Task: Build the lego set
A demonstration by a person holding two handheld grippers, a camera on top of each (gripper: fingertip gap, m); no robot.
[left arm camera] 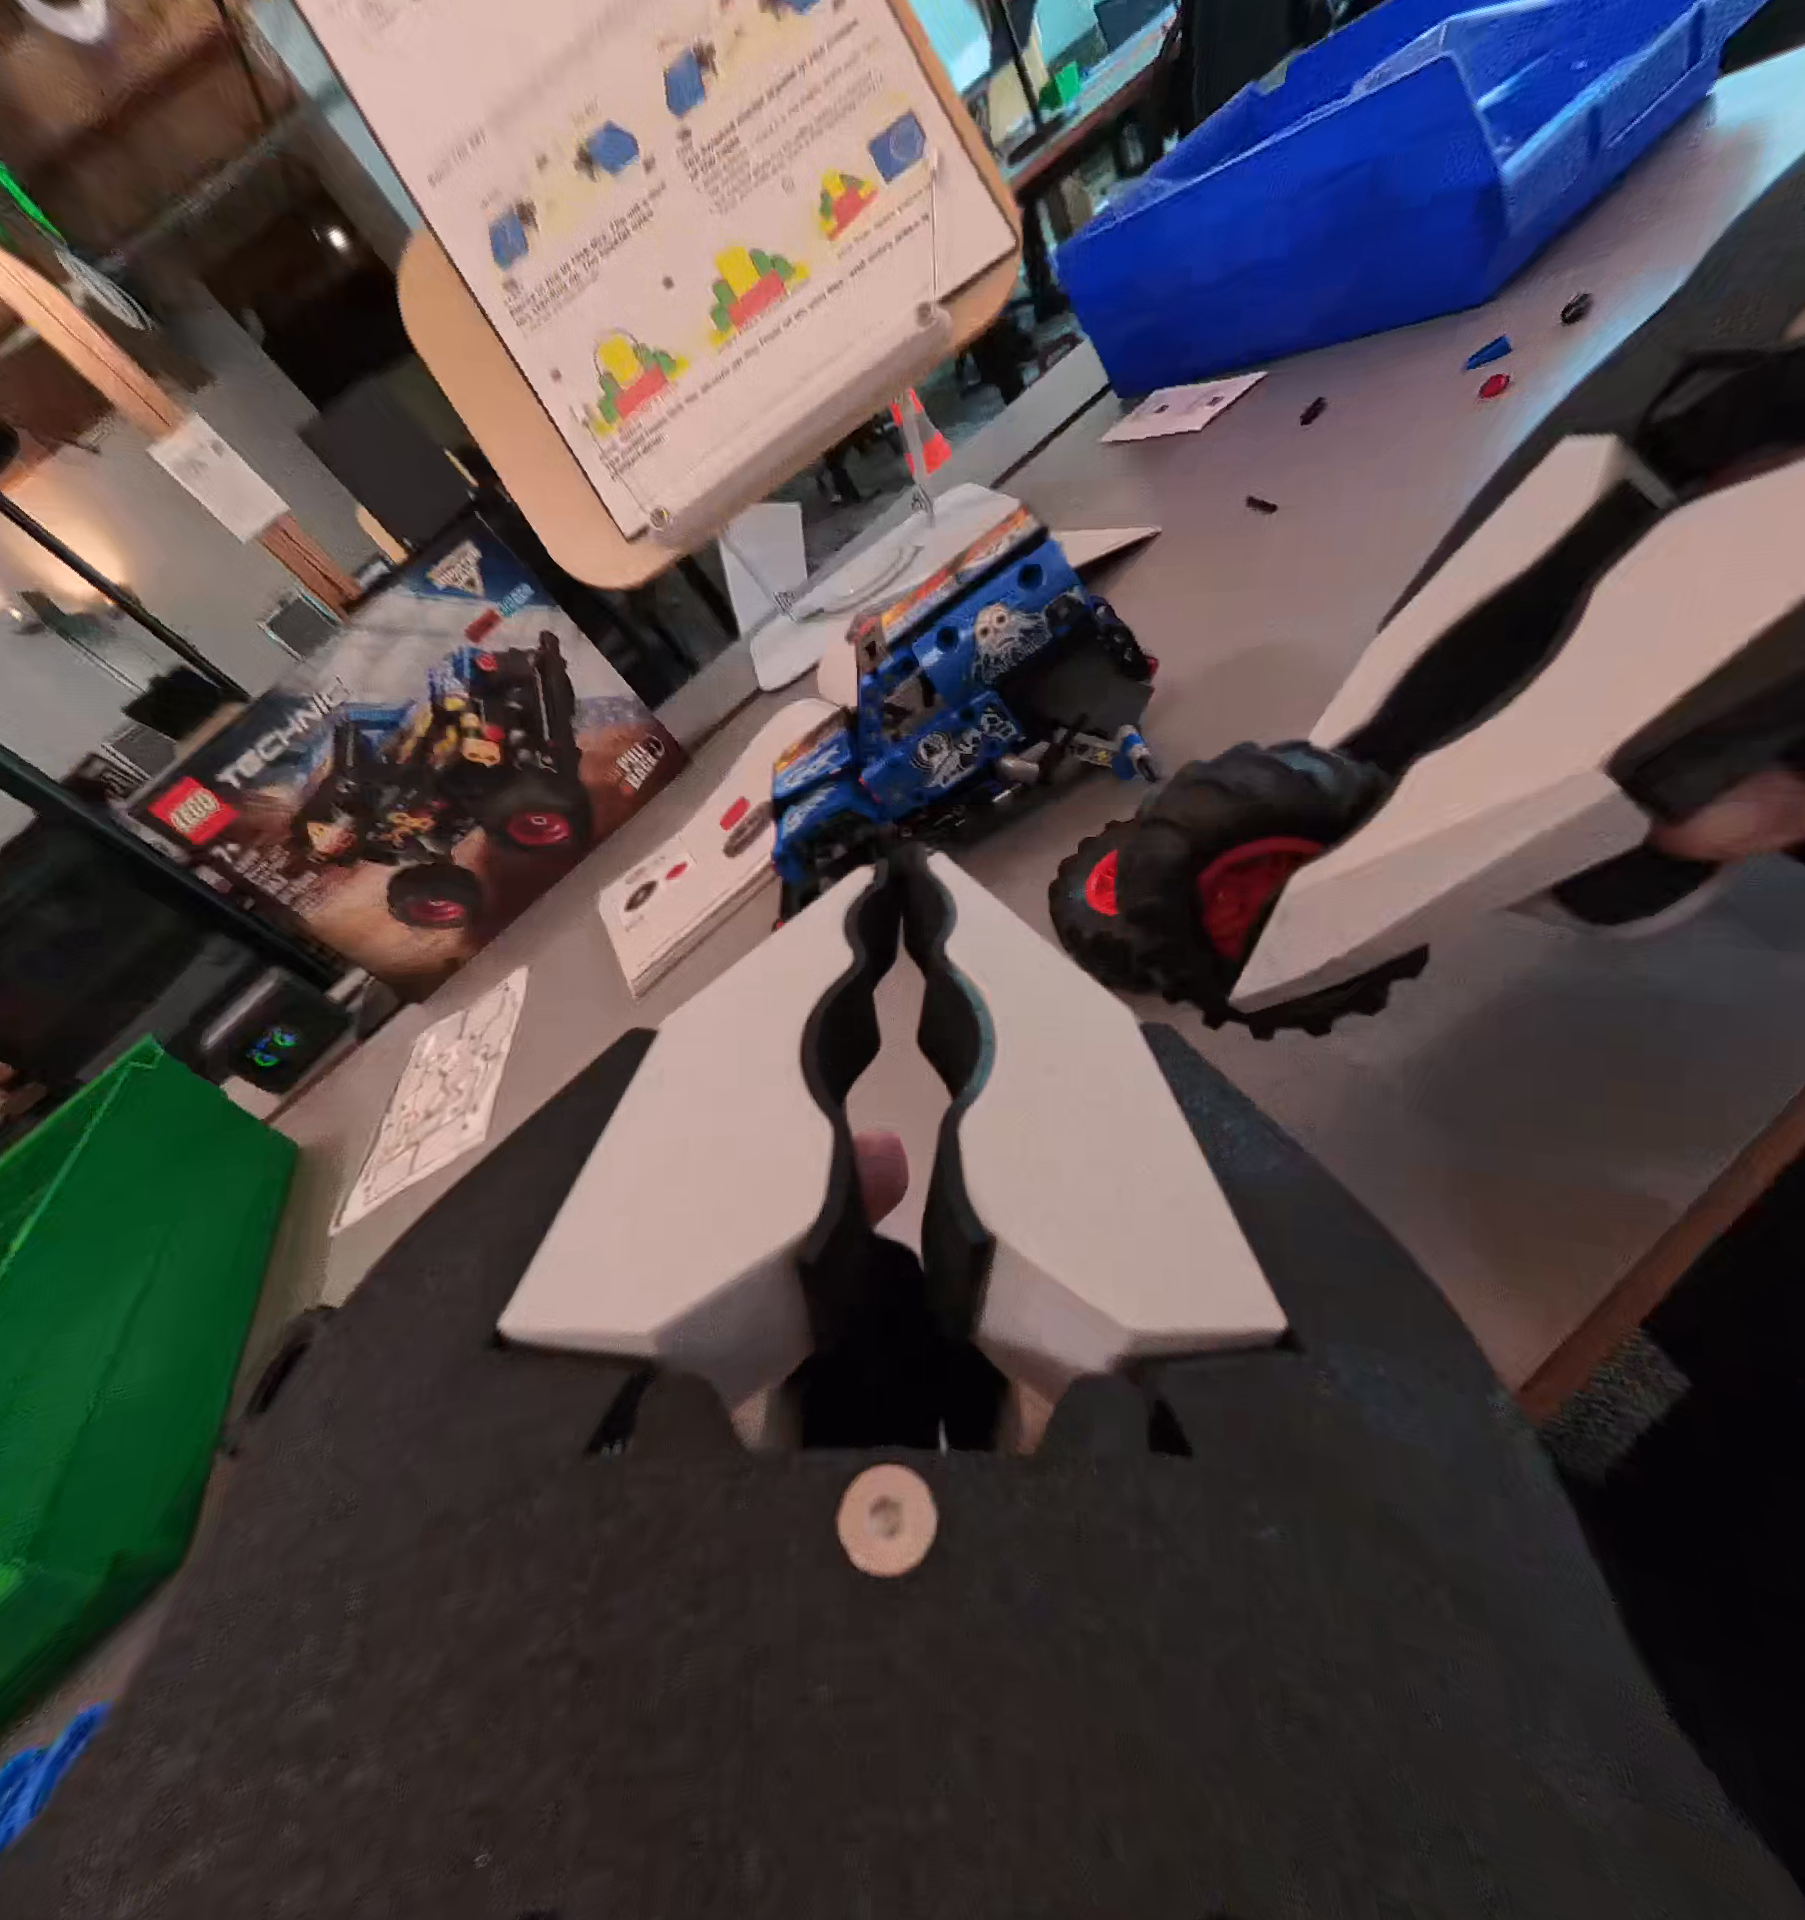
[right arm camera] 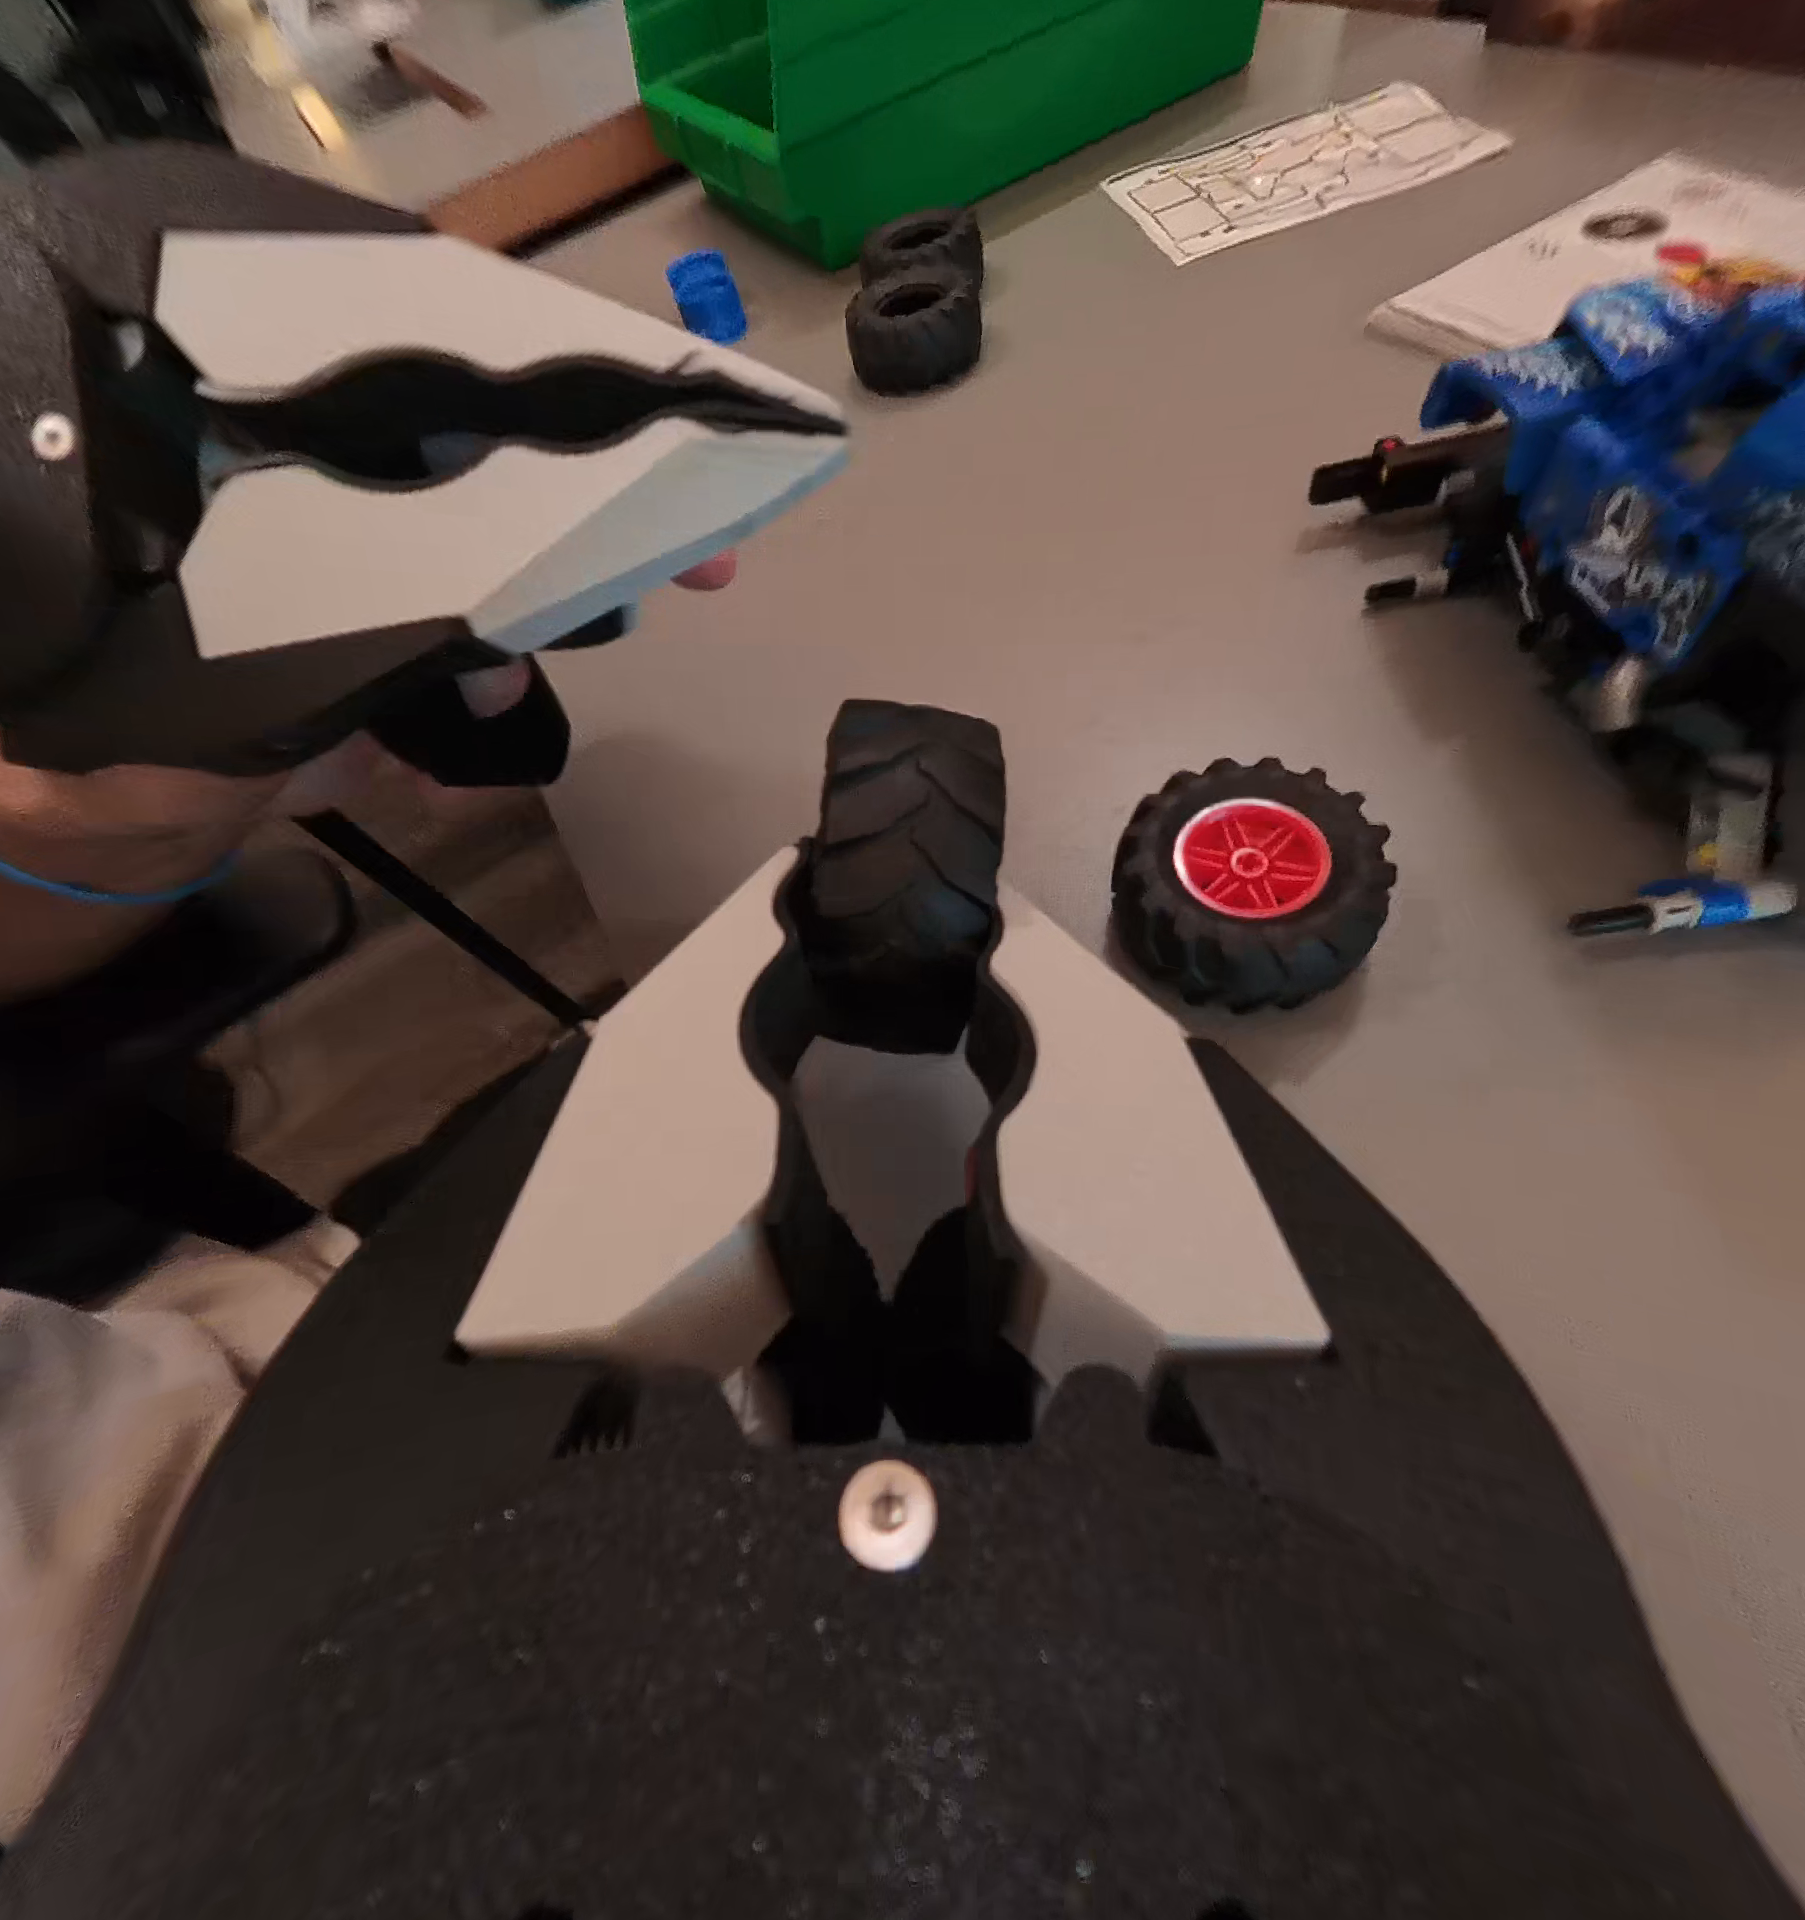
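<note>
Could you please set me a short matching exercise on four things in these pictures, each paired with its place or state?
Things:
1. right gripper
2. left gripper
3. wheel with red hub
4. two bare tyres

States:
A. lying flat on the table, hub up
B. beside the green bin
C. jaws shut, empty
D. jaws clamped on a tyre

Pairs: 1-D, 2-C, 3-A, 4-B

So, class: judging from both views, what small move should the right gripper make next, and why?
Probably carry the wheel toward the blue truck. The right gripper is shut on it, and bare axles stick out from the truck's side, apparently waiting for wheels.
</note>
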